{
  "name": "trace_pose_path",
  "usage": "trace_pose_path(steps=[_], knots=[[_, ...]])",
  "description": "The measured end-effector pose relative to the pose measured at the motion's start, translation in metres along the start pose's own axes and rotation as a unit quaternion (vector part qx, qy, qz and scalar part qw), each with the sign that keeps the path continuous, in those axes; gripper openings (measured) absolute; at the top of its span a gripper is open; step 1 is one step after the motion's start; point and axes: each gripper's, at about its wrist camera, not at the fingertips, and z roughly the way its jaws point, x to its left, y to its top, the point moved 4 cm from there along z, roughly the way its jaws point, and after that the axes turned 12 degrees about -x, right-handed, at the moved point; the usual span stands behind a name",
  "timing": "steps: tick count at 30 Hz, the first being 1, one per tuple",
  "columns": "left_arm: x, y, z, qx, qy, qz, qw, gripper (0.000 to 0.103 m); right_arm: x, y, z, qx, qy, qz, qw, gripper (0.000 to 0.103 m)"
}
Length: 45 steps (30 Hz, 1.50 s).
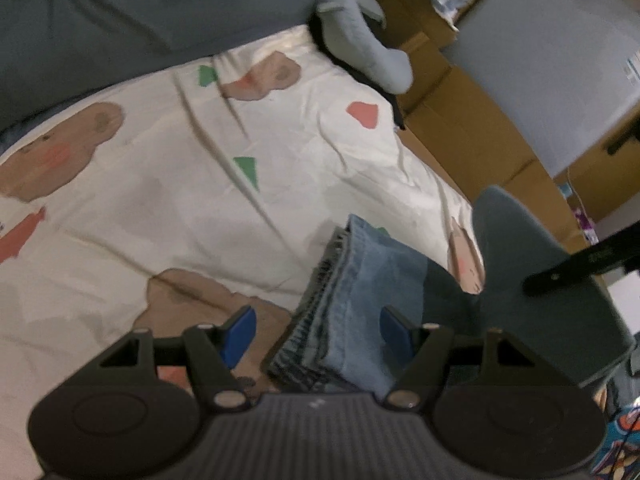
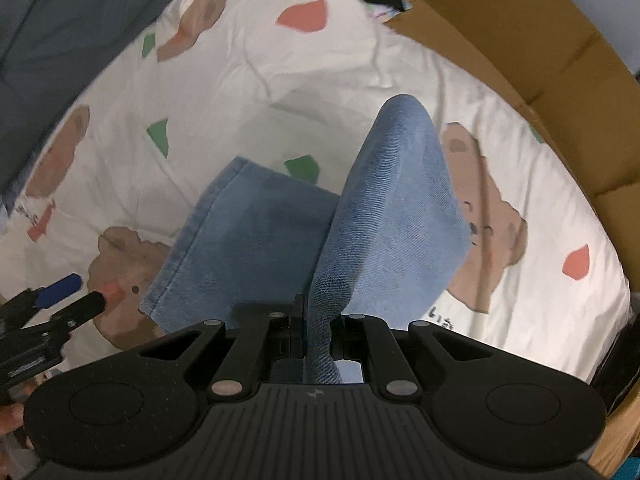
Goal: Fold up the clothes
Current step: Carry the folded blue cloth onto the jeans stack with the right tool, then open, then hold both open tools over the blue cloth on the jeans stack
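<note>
A pair of light blue denim jeans (image 2: 256, 236) lies partly folded on a white bedsheet printed with brown bears and red and green patches (image 2: 328, 76). One section of the denim lies flat on the sheet; another rises as a rounded fold up to the right gripper (image 2: 318, 336), whose black jaws are clamped tight on a pinch of the cloth. In the left wrist view the jeans (image 1: 352, 292) show as a stack of folded layers with dark edges, near the right edge of the bed.

The left gripper (image 1: 316, 332) has its blue-padded fingers (image 1: 240, 334) spread wide above the sheet and the near end of the stack; nothing is pressed between them. It appears at the lower left of the right wrist view (image 2: 76, 294), just beside the flat part of the denim.

A dark grey-blue blanket (image 1: 140, 20) covers the far side of the bed. A pale blue stuffed toy (image 1: 360, 48) lies at the far corner. Brown cardboard boxes (image 2: 552, 76) stand close along the right side of the bed.
</note>
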Motion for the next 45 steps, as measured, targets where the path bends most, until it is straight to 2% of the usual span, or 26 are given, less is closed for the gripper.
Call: trace_pose_path(steps=[6,13,23,24,26,31,36,41,45], knots=[[0.026,-0.001,-0.014,-0.005,0.015,-0.034,0.9993,0.071,0.032,0.011,0.033,0.017,0.006,-0.021,1.0,0.007],[0.044,-0.006,-0.019,-0.005,0.032,-0.049,0.9983,0.071,0.056,0.01,0.059,0.032,0.02,-0.016,0.999,0.007],[0.043,-0.005,-0.023,-0.009,0.031,-0.047,0.9984,0.071,0.078,0.009,0.071,0.035,0.015,-0.036,0.999,0.009],[0.043,-0.005,-0.024,-0.009,0.03,-0.049,0.9983,0.071,0.08,0.009,0.072,0.036,0.019,-0.032,0.999,0.01],[0.044,-0.006,-0.026,-0.011,0.032,-0.051,0.9981,0.071,0.083,0.009,0.073,0.039,0.032,-0.021,0.998,0.019],[0.049,-0.005,-0.034,-0.017,0.037,-0.056,0.9976,0.071,0.098,0.017,0.053,0.037,0.075,-0.009,0.996,0.021],[0.051,-0.001,-0.045,-0.025,0.039,-0.056,0.9974,0.071,0.095,0.033,0.014,0.001,0.09,-0.005,0.996,0.022],[0.044,0.004,-0.06,-0.032,0.038,-0.034,0.9982,0.071,0.07,0.04,-0.021,-0.032,0.104,0.001,0.994,0.022],[0.031,0.009,-0.069,-0.031,0.033,-0.016,0.9988,0.071,0.03,0.035,-0.048,-0.054,0.126,0.034,0.99,0.022]])
